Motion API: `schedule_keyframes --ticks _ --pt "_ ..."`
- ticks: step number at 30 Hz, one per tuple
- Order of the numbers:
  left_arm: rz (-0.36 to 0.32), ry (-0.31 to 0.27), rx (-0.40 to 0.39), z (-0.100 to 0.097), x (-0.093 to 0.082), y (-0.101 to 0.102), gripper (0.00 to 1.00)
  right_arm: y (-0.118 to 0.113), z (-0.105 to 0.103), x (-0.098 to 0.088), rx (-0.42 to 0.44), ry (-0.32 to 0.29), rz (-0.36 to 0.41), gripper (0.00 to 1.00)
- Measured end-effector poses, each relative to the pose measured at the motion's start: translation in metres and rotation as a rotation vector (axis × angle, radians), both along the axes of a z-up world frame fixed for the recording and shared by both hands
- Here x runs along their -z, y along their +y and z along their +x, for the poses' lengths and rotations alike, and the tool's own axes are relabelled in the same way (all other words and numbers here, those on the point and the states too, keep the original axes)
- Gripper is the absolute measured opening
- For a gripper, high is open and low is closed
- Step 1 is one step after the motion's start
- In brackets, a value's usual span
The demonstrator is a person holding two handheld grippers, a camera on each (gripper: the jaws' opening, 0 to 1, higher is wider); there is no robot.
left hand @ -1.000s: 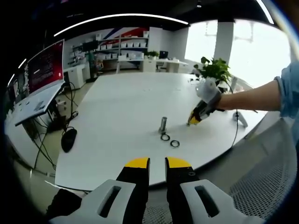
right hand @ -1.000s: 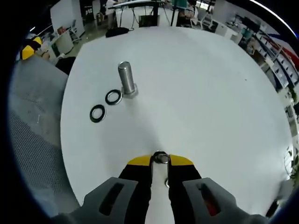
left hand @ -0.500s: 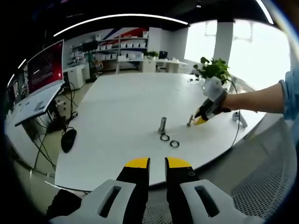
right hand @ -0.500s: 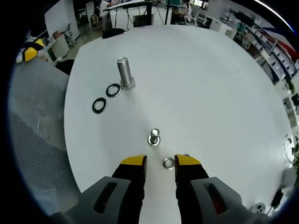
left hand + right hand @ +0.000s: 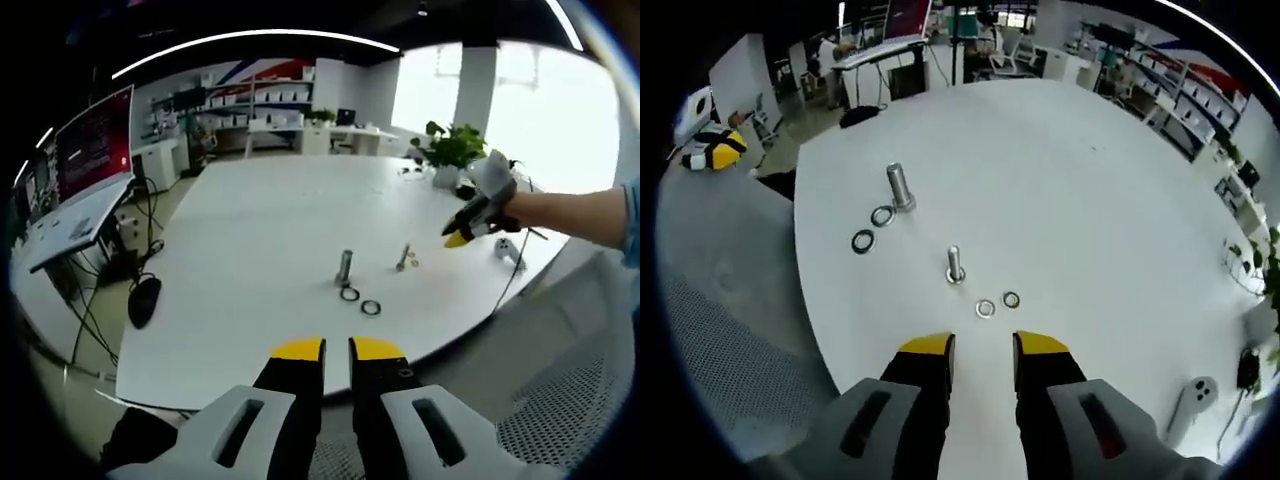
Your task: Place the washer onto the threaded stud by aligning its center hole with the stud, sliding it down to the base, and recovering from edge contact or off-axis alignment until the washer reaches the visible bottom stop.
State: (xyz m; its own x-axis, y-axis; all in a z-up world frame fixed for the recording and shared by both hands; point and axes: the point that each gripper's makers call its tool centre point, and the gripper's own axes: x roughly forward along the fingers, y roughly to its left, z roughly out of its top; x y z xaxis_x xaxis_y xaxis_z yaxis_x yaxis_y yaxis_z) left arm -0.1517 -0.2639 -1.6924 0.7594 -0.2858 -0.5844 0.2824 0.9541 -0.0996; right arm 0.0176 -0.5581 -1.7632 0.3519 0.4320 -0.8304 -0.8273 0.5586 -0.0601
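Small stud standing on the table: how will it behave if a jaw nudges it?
The small stud is thin and tall on a narrow base, so it would probably tip at a sideways nudge. It looks like stiff, smooth metal; once down, it would likely roll on the bare white table. The small washers beside it could skid.

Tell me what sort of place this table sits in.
Probably an open-plan office or lab: a big white table, a large screen on a stand, storage shelves along the far wall, and a potted plant.
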Motion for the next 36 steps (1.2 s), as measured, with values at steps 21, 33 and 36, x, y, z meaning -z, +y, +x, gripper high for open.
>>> schedule_keyframes --ticks 21,33,36 --pt "-0.025 -0.01 0.049 -0.003 -0.003 -0.009 0.11 -0.001 -0.032 -0.018 0.041 -0.029 0.022 0.23" --pt "0.014 0.024 0.021 -0.003 0.003 -0.003 0.11 0.004 -0.03 0.006 -0.108 0.021 0.021 0.24" --pt "0.023 0.026 0.012 -0.004 0.004 -0.002 0.11 0.004 -0.028 0.017 -0.145 0.059 0.009 0.24"
